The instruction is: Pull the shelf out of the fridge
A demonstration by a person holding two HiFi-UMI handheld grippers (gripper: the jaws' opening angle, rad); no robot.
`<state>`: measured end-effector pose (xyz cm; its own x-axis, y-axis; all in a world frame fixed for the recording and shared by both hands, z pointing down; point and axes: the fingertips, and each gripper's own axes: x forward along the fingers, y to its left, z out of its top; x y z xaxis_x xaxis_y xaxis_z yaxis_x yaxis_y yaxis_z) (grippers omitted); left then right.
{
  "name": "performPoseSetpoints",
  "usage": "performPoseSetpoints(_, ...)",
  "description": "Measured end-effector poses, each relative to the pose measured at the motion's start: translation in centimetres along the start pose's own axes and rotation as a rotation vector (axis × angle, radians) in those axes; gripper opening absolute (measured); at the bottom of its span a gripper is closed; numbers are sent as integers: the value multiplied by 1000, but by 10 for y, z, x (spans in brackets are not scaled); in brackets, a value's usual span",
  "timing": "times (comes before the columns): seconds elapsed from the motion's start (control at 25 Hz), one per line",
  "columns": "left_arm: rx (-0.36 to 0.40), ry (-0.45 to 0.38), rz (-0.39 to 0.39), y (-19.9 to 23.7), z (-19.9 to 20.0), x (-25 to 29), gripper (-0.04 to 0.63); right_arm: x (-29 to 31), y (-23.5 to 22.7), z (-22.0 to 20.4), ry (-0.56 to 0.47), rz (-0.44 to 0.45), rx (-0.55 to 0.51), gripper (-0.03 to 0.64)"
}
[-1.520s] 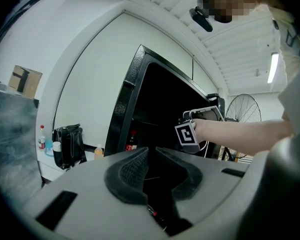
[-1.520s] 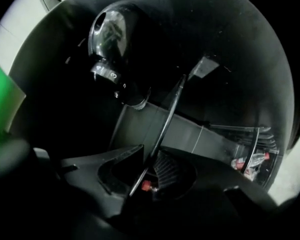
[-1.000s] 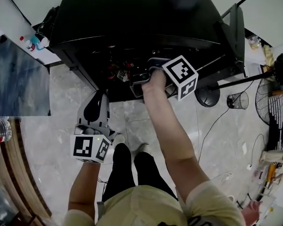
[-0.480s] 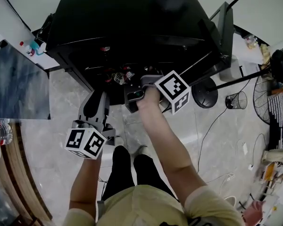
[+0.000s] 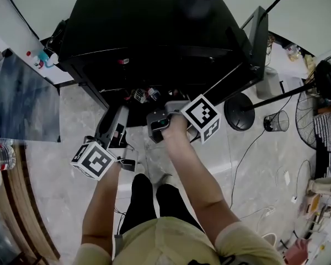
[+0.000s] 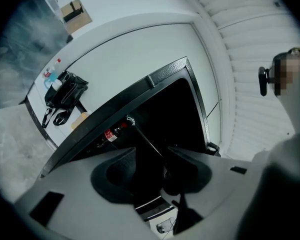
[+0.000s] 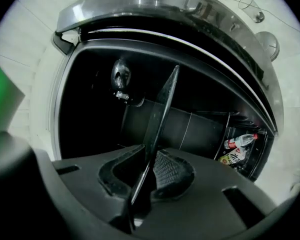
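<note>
The black fridge (image 5: 154,37) stands open in front of me, its door (image 5: 260,35) swung to the right. My right gripper (image 7: 149,170) is shut on the shelf (image 7: 162,109), a thin dark pane seen edge-on between its ribbed pads. In the head view that gripper (image 5: 164,110) is at the fridge's front edge. My left gripper (image 6: 151,156) is rolled over and its jaws have just been opening. The shelf's thin edge (image 6: 142,136) runs toward the gap close to one finger, and neither pad presses on it. In the head view the left gripper (image 5: 120,115) sits left of the right one.
Bottles (image 7: 237,143) lie in the fridge's door rack. A fan stand (image 5: 240,112) and a wire wastebasket (image 5: 278,120) stand on the marble floor at the right, with cables nearby. A table (image 5: 19,101) is at the left. A black bag (image 6: 65,91) rests beside the fridge.
The left gripper has rolled and its jaws have opened. The right gripper, still shut on the shelf, has drawn back toward me.
</note>
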<state>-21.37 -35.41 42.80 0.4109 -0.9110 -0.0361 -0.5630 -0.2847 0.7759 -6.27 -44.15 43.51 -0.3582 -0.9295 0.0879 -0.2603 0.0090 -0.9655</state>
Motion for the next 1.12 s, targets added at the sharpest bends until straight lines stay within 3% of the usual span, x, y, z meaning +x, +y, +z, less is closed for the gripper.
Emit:
performPoseSetpoints(0.36,-154,-28,-32,-4,3,10,195,-19,0,-8,27,3,0,52)
performPoseSetpoints(0.6,-206,-43,-27,0,9,18,196,-29,0,-10,33,7,1,52)
performPoseSetpoints(1.12,-185,-9,27,8,7,26,195,-60,0,-18,31,-4,-49,57)
